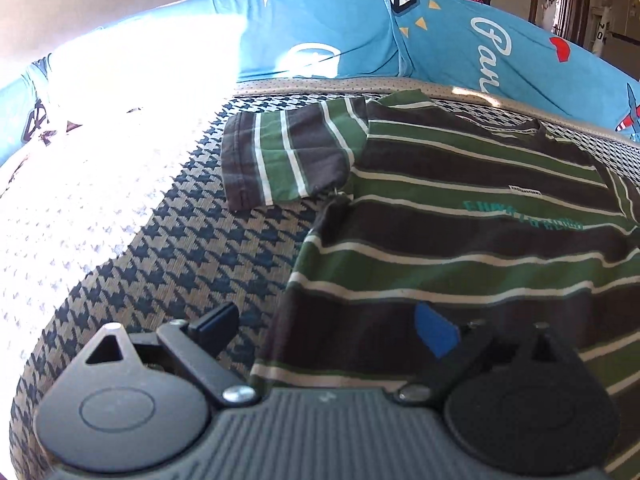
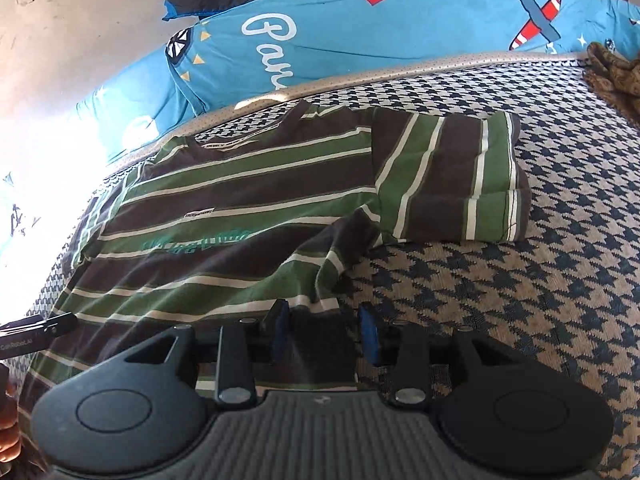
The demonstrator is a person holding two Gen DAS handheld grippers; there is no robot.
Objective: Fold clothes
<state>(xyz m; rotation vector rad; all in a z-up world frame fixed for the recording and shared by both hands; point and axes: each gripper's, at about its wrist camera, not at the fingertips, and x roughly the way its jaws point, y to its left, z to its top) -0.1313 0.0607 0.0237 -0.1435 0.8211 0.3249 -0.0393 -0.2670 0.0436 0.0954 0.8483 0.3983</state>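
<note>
A T-shirt (image 1: 460,216) (image 2: 224,216) with green, dark brown and white stripes lies flat, front up, on the houndstooth bed cover (image 1: 192,248) (image 2: 520,288). Both sleeves (image 1: 284,156) (image 2: 452,176) are spread outward. My left gripper (image 1: 326,326) stands wide open over the shirt's left side edge near the hem, one finger over the cover and one over the cloth. My right gripper (image 2: 324,330) hovers at the shirt's lower right corner. Its jaws are partly apart, with dark fabric showing between the blue pads (image 2: 368,334), which do not press on it.
A blue quilt (image 1: 440,40) (image 2: 360,32) printed with planes and lettering is bunched along the bed's far edge. A brown patterned cloth (image 2: 612,68) lies at the far right. Strong sunlight washes out the left of the bed (image 1: 80,184). A hand (image 2: 8,420) shows at the left edge.
</note>
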